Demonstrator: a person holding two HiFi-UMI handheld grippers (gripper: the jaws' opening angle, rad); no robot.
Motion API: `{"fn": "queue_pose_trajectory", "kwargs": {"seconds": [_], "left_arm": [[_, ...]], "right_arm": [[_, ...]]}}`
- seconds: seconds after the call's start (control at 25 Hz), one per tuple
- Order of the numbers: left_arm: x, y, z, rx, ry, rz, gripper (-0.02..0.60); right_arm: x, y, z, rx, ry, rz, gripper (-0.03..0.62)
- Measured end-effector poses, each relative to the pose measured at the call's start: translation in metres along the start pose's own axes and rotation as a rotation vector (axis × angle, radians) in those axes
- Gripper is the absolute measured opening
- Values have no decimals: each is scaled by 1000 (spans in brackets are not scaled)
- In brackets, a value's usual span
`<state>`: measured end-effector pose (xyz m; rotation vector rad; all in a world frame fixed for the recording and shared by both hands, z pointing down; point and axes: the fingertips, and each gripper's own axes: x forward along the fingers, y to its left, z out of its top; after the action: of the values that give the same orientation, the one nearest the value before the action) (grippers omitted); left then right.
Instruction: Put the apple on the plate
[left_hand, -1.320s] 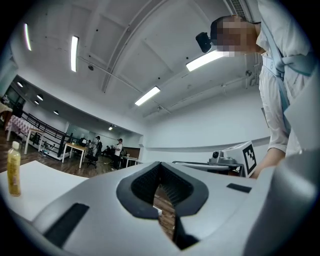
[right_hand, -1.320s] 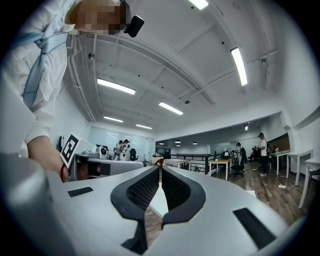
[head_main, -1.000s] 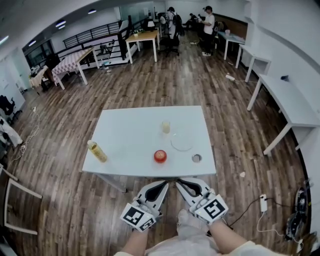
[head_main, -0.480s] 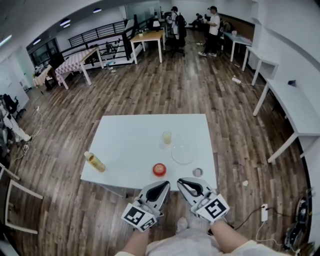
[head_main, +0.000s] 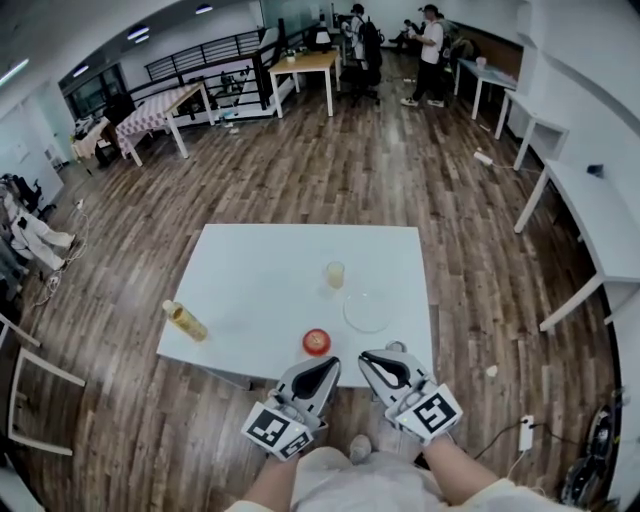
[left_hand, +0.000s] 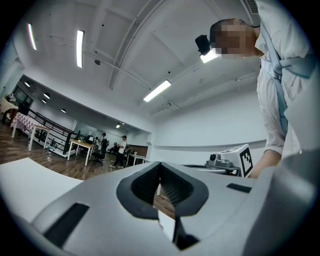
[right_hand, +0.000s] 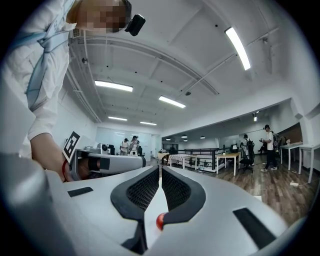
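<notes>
Going left to right in the head view. Far left on the table (head_main: 250, 270), near its edge: spot a bottle (head_main: 185, 321) lying on its side, probably just clutter, well out of the way.

Low in the middle, close to the near edge, find the apple (head_main: 316, 342) sitting on bare table. Not on the plate yet, nothing touching it. Handy spot for a grab from the front.

Just below it, off the table edge, got the left gripper (head_main: 330, 364) with jaws pressed together and nothing in them. Makes sense for an approach, no point spreading them this far out.

A bit higher, see a cup (head_main: 335, 274) standing upright.

Right of the apple and slightly up, got the plate (head_main: 367, 311), empty and near, so only a short hop to make.

Lower right of middle, have the right gripper (head_main: 368, 357), likewise closed and empty. Can catch the apple's red through the slit under its tips in the right gripper view, so guessing it's the one lined up to pick. Needs opening first.
</notes>
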<state>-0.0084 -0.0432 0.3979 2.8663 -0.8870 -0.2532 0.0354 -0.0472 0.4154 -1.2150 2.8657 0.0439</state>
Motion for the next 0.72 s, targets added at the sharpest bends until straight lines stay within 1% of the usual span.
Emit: {"fn": "queue_pose_trajectory", "kwargs": {"seconds": [0.16, 0.32, 0.56, 0.72], "left_arm": [[-4, 5, -4, -4, 10, 18, 2], [-7, 14, 2, 6, 9, 32, 2], [-9, 37, 10, 10, 7, 63, 2], [-13, 55, 15, 10, 9, 79, 2]], "right_arm": [[4, 1, -6, 5, 7, 16, 37], [10, 0, -13, 21, 19, 14, 37], [21, 0, -20, 32, 24, 17, 37], [33, 0, -26, 37, 46, 24, 37]]}}
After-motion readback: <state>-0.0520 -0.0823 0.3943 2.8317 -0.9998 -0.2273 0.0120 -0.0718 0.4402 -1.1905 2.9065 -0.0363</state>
